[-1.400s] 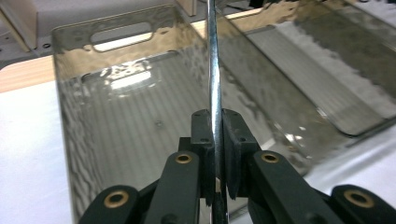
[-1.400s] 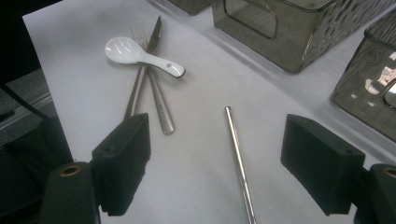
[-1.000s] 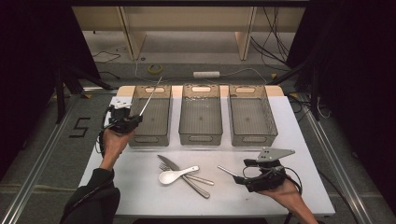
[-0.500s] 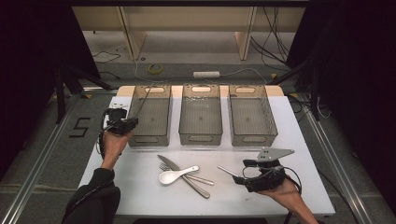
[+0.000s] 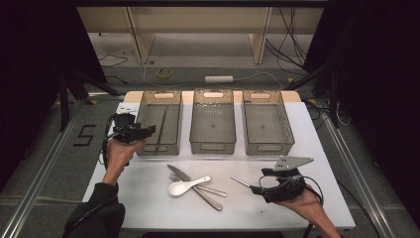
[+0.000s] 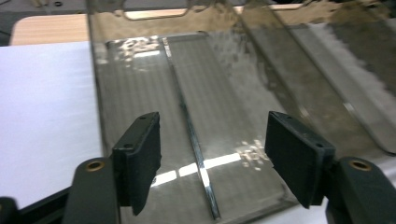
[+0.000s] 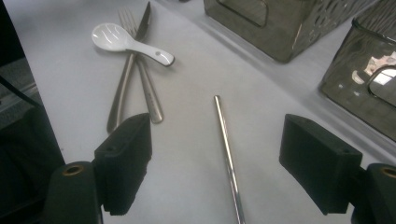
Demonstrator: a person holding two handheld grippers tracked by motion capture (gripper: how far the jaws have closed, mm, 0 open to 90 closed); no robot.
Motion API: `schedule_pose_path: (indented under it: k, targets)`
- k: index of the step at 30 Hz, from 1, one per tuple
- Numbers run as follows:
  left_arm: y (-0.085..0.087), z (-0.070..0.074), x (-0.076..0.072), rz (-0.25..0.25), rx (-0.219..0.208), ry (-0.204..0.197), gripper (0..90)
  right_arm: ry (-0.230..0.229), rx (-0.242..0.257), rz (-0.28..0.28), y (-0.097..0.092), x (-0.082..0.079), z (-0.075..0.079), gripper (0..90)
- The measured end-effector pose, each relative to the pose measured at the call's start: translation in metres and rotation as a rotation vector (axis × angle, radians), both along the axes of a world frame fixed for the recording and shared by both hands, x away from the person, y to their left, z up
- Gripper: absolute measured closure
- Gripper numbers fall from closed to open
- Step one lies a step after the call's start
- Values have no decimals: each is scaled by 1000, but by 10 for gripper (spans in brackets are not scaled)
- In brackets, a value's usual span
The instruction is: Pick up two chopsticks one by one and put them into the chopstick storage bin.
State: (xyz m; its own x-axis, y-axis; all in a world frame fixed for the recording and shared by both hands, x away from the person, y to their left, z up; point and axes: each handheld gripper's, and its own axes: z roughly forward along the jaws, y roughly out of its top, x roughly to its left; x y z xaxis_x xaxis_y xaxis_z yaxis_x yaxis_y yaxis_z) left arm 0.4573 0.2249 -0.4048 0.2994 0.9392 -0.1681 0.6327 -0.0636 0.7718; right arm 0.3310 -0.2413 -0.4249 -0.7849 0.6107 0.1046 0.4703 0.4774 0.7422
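High view: left gripper (image 5: 147, 131), jaws just opened and empty, hovers at the 9 o'clock rim of the leftmost smoky translucent plastic bin (image 5: 159, 122), where a thin metal straw (image 5: 159, 130) lies. Right gripper (image 5: 256, 189), released, faces a second metal straw (image 5: 239, 181) on the white counter (image 5: 148, 198) at 5 o'clock.

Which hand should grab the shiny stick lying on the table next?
The right one. Its tongs are open, with the metal stick lying between them on the table. The left tongs are over by the left bin, far from it.
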Motion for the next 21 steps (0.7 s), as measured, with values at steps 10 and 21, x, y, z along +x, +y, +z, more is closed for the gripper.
schedule_pose_path:
  k: [10,21]
  targets:
    - [-19,10,-20,-146,-53,-11,202,46,-217,11,-1,3,5,271]
    - [-36,8,-48,-256,-91,-58,160,128,-411,64,6,9,2,356]
